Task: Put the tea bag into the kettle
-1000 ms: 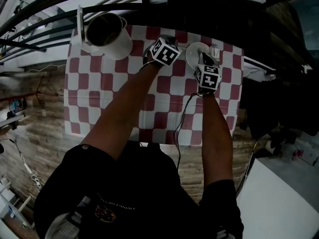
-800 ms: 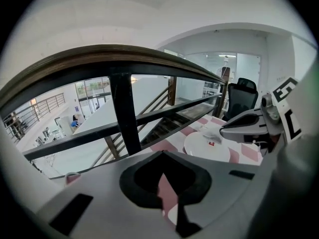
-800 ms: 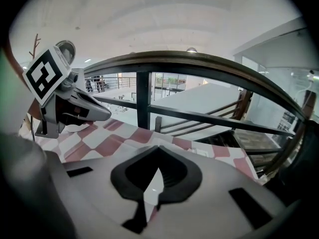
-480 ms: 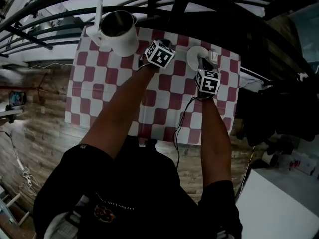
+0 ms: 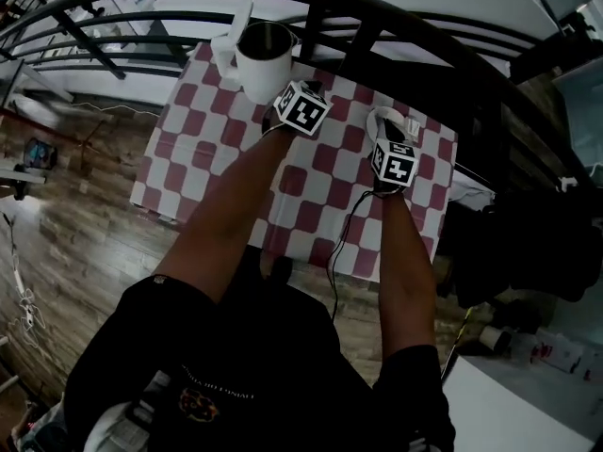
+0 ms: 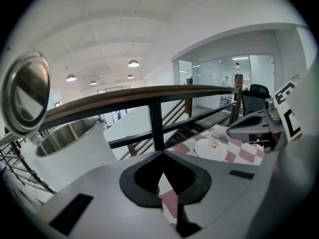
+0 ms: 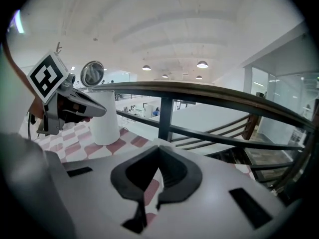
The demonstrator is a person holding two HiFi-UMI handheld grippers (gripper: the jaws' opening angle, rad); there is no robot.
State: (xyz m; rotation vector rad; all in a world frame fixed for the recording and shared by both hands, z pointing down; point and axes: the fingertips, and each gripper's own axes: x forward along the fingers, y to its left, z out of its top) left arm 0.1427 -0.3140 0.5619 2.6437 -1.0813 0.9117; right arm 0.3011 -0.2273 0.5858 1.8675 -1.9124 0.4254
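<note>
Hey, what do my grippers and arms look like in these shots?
The left gripper and right gripper are light grey with black-padded jaws enclosing a rounded opening. Each carries a white cube printed with black square markers. A thin black cable trails from the right one. You wear a black short-sleeved shirt.

One overhead, two low; kettle (image 5: 262, 59) common

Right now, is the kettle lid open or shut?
Open. The lid stands flipped up beside the mouth of the kettle, and both the left gripper view and the head view look into its steel interior.
</note>
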